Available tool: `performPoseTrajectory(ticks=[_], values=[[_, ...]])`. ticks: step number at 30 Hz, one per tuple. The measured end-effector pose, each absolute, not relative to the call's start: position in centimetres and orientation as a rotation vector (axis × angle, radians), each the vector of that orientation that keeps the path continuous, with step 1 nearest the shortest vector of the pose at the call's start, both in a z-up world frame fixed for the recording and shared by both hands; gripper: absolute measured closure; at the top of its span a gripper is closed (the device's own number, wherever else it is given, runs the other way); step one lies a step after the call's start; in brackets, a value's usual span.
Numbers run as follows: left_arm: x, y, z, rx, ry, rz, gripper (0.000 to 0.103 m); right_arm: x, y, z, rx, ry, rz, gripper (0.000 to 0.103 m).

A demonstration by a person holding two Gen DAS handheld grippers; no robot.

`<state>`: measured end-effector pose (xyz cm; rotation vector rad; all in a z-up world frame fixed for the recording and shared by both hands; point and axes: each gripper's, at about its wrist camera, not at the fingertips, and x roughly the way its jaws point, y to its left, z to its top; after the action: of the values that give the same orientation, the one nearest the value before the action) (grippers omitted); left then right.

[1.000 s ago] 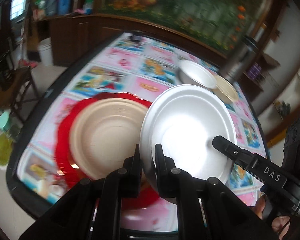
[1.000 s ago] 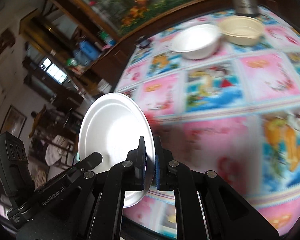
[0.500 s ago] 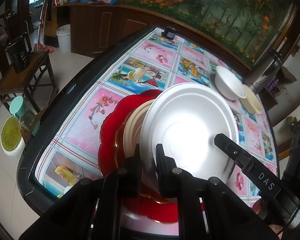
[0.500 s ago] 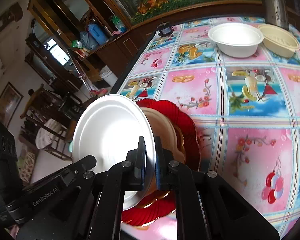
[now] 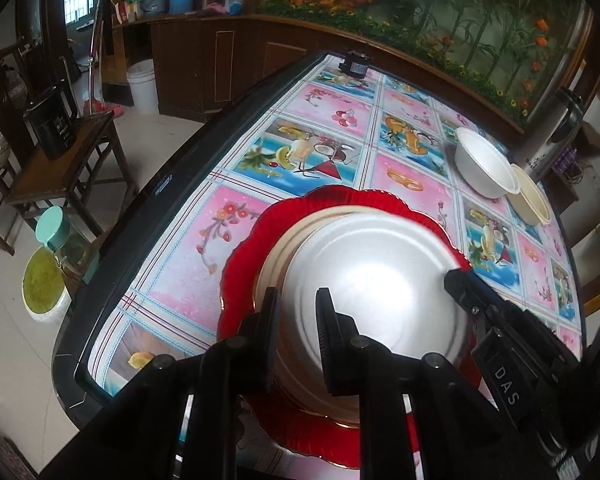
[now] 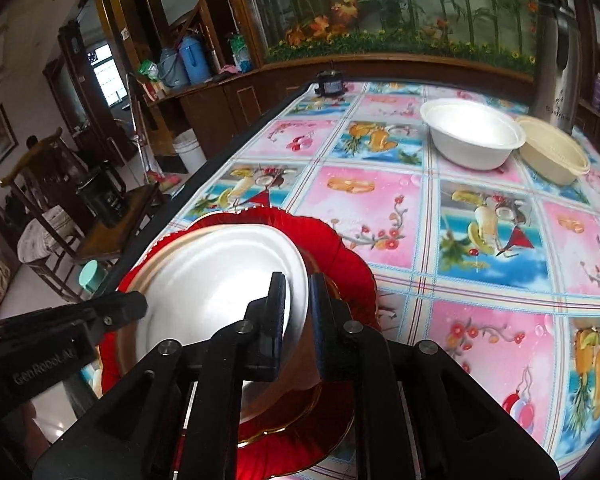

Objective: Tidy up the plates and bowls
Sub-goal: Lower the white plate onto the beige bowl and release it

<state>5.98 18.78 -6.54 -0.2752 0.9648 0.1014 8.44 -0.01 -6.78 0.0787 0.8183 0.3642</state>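
Note:
A white plate [image 5: 380,288] [image 6: 220,280] lies flat on a beige plate [image 5: 300,224], which rests on a red scalloped plate [image 5: 252,240] [image 6: 340,256] at the table's near left corner. My left gripper [image 5: 298,320] straddles the white plate's near rim. Its jaws are opening and stand a little apart from the rim. My right gripper [image 6: 298,300] straddles the rim on the opposite side, its jaws also opening and loosening off the plate. Each gripper's finger shows at the side of the other's view.
A white bowl [image 5: 484,164] [image 6: 472,136] and a beige bowl [image 5: 532,200] [image 6: 552,156] sit side by side at the far right, in front of a tall metal flask [image 6: 556,60]. A small black device [image 6: 331,84] stands at the far edge. A wooden chair [image 5: 60,160] is left of the table.
The white plate, held tilted on edge above the stack, has come down flat onto the beige plate. Both pairs of jaws have widened slightly around its rim.

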Motion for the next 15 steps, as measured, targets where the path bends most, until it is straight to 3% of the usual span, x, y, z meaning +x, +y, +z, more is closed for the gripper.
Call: performPoseTrajectory(ticks=[3,6,15], values=[[5.8,19.5,-6.2,-0.301,0.956,0.110,0.084,8.7,-1.1,-6.9,0.136,0.837,0.379,0.086],[5.7,19.7,-6.0,-0.283,0.944,0.135,0.075,8.9,-2.3,-6.8,0.197,0.818,0.370,0.086],[4.6,19.2,-4.3,-0.328,0.871,0.097,0.074,9.5,-8.0,-7.4,0.372,0.792,0.307,0.086]])
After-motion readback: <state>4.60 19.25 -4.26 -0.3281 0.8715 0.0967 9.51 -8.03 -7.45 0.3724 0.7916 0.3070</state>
